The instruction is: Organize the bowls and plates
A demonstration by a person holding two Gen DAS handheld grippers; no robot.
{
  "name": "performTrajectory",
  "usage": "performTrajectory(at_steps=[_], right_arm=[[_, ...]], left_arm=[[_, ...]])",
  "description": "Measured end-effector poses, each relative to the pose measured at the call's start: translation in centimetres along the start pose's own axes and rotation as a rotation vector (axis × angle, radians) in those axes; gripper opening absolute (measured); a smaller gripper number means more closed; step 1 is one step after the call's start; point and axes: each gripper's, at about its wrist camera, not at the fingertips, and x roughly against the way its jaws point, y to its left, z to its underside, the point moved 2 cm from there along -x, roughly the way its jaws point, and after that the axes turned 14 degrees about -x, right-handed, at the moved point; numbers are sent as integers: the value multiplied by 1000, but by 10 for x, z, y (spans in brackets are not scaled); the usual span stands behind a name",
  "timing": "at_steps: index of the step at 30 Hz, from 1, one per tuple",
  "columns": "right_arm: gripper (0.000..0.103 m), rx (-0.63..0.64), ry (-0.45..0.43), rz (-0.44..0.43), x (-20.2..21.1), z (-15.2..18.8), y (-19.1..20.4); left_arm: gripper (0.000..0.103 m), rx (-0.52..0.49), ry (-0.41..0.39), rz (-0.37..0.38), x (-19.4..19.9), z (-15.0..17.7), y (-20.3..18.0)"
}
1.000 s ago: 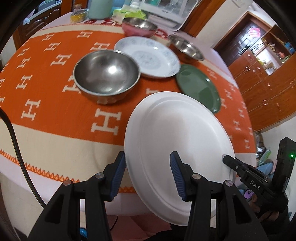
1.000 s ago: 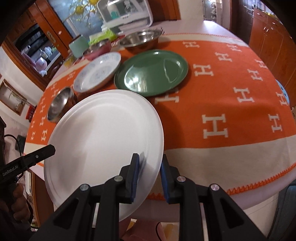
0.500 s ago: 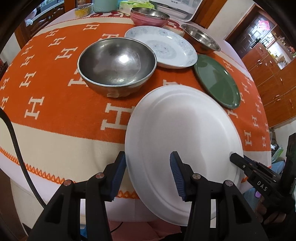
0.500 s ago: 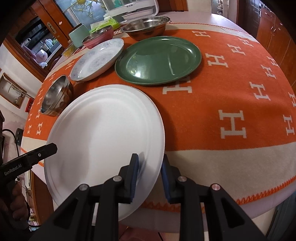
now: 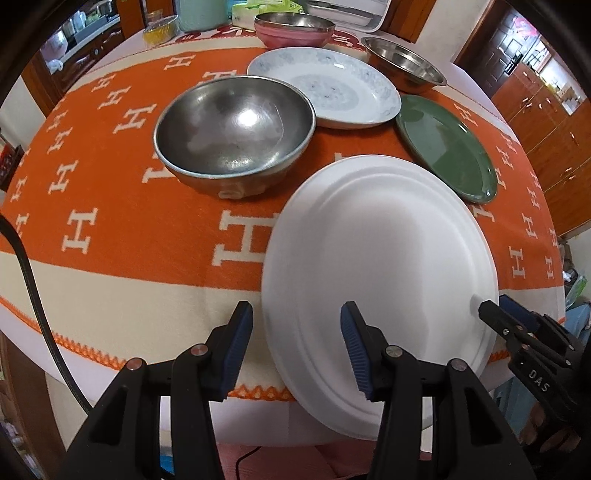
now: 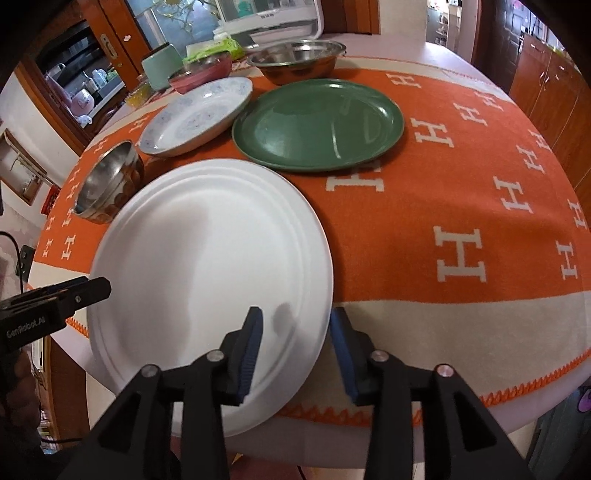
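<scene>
A large white plate [image 5: 376, 266] lies at the near edge of the orange table, partly overhanging it; it also shows in the right wrist view [image 6: 207, 266]. My left gripper [image 5: 295, 347] is open, its fingers astride the plate's left rim. My right gripper [image 6: 295, 347] is open, its fingers astride the plate's right rim. Behind stand a steel bowl [image 5: 232, 129], a patterned white plate [image 5: 325, 86], a green plate [image 6: 317, 123], a second steel bowl [image 6: 295, 59] and a pink bowl [image 5: 293, 31].
The table wears an orange cloth with white H marks [image 6: 461, 206]. A mint container [image 6: 160, 70], a green packet [image 6: 216, 48] and a white dish rack [image 6: 269, 18] stand at the far edge. Wooden cabinets [image 5: 546, 122] line the right side.
My right gripper has opened and let go of the white plate's rim. Both grippers moved forward over the table, and the plate now rests lower at the table's edge.
</scene>
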Motion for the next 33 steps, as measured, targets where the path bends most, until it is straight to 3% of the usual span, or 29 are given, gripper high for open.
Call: performTrajectory(at_steps=[10, 15, 25, 28, 33], right_arm=[[47, -9, -51, -16, 18, 6, 8], [49, -21, -71, -44, 28, 9, 15], [60, -82, -135, -143, 51, 7, 31], [67, -106, -154, -166, 57, 5, 38], [68, -153, -176, -200, 62, 1, 49]], left_arm=[[54, -42, -66, 3, 38, 1, 3], [57, -97, -87, 43, 58, 1, 1], [76, -198, -105, 80, 95, -13, -1], [78, -239, -123, 74, 107, -20, 1], [78, -315, -130, 45, 119, -33, 6]])
